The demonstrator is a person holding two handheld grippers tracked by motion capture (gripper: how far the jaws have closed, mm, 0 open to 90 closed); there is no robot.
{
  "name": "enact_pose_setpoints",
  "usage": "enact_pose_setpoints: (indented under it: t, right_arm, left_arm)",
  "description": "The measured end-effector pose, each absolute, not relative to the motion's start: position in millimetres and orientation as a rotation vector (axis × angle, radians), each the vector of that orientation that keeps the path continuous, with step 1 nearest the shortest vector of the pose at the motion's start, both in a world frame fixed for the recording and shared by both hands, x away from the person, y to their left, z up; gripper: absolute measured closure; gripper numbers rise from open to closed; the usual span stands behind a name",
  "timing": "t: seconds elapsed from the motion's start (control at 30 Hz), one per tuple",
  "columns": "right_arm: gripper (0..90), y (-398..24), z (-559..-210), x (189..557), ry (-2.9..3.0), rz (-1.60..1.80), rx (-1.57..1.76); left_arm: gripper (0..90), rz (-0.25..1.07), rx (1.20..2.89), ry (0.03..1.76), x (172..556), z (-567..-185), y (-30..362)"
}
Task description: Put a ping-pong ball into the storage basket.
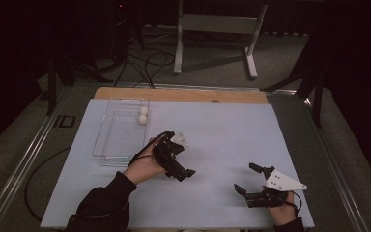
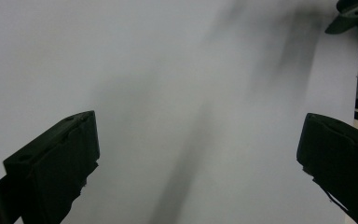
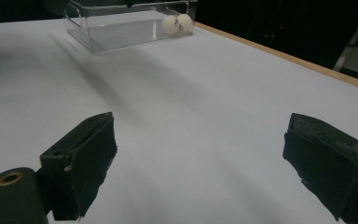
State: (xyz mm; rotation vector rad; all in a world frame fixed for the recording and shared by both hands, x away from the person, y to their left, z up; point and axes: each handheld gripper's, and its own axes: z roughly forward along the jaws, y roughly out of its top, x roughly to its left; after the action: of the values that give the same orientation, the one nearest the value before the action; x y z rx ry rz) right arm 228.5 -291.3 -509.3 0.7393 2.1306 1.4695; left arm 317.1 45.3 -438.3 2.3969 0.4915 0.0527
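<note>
The two white balls (image 1: 143, 115) sit touching each other in the far right corner of the clear plastic tray (image 1: 107, 143), one just behind the other. In the right gripper view you see them again (image 3: 177, 23), pressed against the tray's end wall (image 3: 98, 37). The tray lies on the left half of the pale counter (image 1: 222, 135), its long axis running from your side toward the far wooden edge, and the balls are at the far end of that axis.

Your left hand-held gripper (image 1: 183, 157) is beside the near right corner of the tray, clear of it, with its jaws spread wide and nothing between them. It points to your right and a little toward you, away from the tray, so the balls lie behind it and to its far left. In the left gripper view the jaws frame bare counter (image 2: 168, 93).

Your right hand-held gripper (image 1: 246, 179) hangs over the near right part of the counter, well apart from the tray, jaws also wide open and empty, aimed up and left across the counter toward the balls.

The left hand is clearly the nearer one. To my eye, any reach for the balls turns on swinging that gripper round toward the far end and coming down over the tray wall.
</note>
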Motion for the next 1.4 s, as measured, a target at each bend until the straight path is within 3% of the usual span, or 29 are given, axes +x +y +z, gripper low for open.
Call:
enact_pose_setpoints:
  t: [0.63, 1.4]
  right_arm:
    - [9.2, -291.3, -509.2, 228.2, 2.132, 1.468, 0.741]
    - [9.2, -291.1, -509.1, 228.1, 2.132, 1.466, 0.742]
  left_arm:
    - [0.3, -0.011, 2.412, 0.445, 297.3, -469.5, 49.1]
    - [0.3, -0.088, 2.414, 0.389, 271.3, -493.7, 80.4]
